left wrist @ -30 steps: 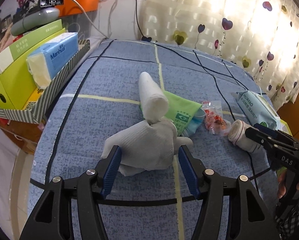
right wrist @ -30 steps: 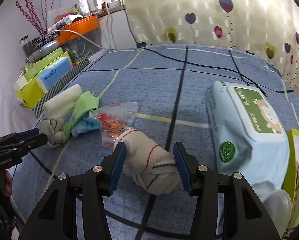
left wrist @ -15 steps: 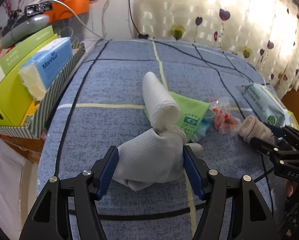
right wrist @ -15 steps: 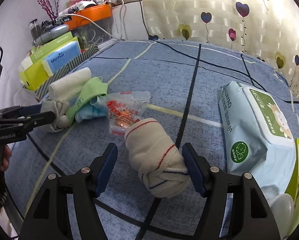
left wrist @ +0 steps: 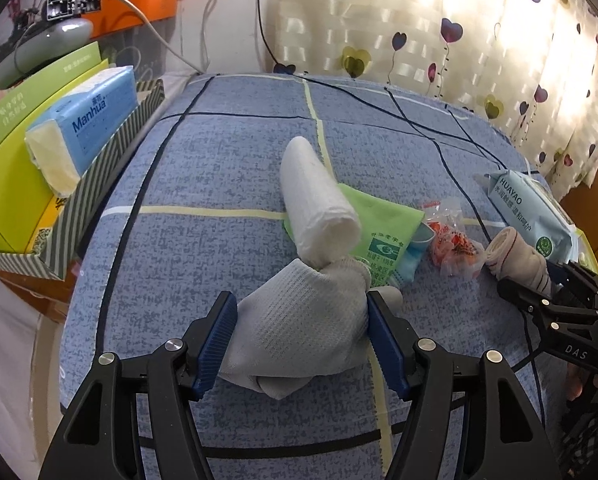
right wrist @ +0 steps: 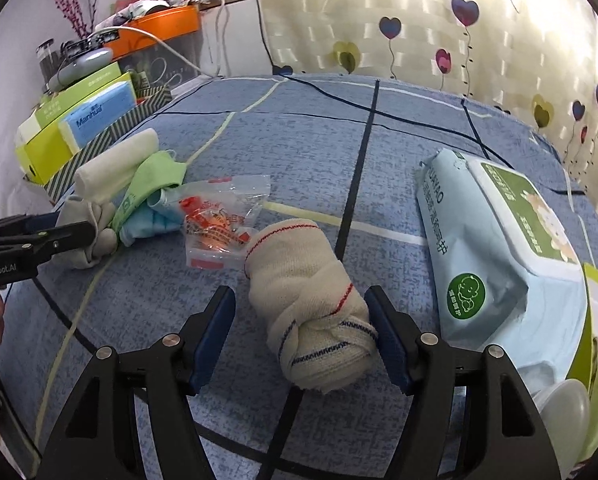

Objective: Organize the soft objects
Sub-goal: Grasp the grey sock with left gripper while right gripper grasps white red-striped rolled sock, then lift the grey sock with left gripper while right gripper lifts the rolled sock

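A knotted grey sock bundle [left wrist: 299,328] lies on the blue bedspread [left wrist: 219,184], and my left gripper [left wrist: 301,300] is shut on it, a blue pad touching each side. A white rolled towel [left wrist: 319,208] leans on its far end, over a green cloth [left wrist: 383,228]. In the right wrist view a cream sock roll [right wrist: 311,300] with red and blue stripes lies between the fingers of my right gripper [right wrist: 301,294]. That gripper is open: there is a gap at the left pad, and the right pad is just beside the roll.
A clear bag of orange-red items [right wrist: 219,220] and a light blue cloth [right wrist: 155,220] lie between the two bundles. A wipes pack [right wrist: 499,240] lies right of the cream roll. A striped tray [left wrist: 99,184] with a tissue pack [left wrist: 87,132] and green boxes stands at the bed's left edge.
My right gripper's jaws have spread apart and let go of the cream sock roll, which stays on the bed. The left gripper still holds the grey bundle in about the same place.
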`<state>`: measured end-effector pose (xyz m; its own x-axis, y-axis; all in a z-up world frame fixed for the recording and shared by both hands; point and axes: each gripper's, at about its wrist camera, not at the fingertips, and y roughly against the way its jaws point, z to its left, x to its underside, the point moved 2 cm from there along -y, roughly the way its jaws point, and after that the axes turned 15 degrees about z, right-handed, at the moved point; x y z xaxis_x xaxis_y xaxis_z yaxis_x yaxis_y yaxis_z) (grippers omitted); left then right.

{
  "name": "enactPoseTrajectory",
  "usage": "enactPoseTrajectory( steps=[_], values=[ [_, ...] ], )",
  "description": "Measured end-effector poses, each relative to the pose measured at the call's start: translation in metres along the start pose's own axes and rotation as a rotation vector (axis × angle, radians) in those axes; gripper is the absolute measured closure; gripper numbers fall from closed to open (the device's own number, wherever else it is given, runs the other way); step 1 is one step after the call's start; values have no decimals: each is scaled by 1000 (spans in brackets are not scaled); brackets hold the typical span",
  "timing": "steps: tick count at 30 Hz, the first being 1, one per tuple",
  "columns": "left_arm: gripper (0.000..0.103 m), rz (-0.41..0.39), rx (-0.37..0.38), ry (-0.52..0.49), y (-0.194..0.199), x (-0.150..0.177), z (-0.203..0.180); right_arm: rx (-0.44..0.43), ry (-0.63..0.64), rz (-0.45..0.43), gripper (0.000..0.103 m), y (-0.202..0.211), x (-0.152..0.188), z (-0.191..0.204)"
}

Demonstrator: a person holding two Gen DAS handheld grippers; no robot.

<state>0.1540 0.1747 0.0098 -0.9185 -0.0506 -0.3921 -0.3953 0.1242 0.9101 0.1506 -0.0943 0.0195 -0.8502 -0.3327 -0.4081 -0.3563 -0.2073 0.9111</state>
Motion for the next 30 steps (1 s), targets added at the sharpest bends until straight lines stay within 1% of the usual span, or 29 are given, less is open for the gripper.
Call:
enactPoseTrajectory(
  steps=[3,8,9,11,14,18,20,30],
  values=[
    [41,-9,7,6,1,1,1,-7,-7,-2,36,0,0,-1],
    [49,-16,10,6,4,3,1,-23,-18,-9,36,1,1,-2],
    [50,-18,8,6,5,3,0,-24,-18,-12,37,2,1,-2],
    [57,-23,8,13,7,3,1,-15,-22,-16,43,3,2,-2],
    [62,-29,8,20,9,5,2,-25,-35,-21,46,4,3,-5],
    [64,-32,17,38,12,7,5,-27,-39,-25,47,6,4,-6],
    [64,-32,39,53,14,10,8,-32,-44,-27,47,7,5,-6],
    [64,-24,56,45,15,19,6,-44,-50,-31,48,9,8,-4]
  ],
)
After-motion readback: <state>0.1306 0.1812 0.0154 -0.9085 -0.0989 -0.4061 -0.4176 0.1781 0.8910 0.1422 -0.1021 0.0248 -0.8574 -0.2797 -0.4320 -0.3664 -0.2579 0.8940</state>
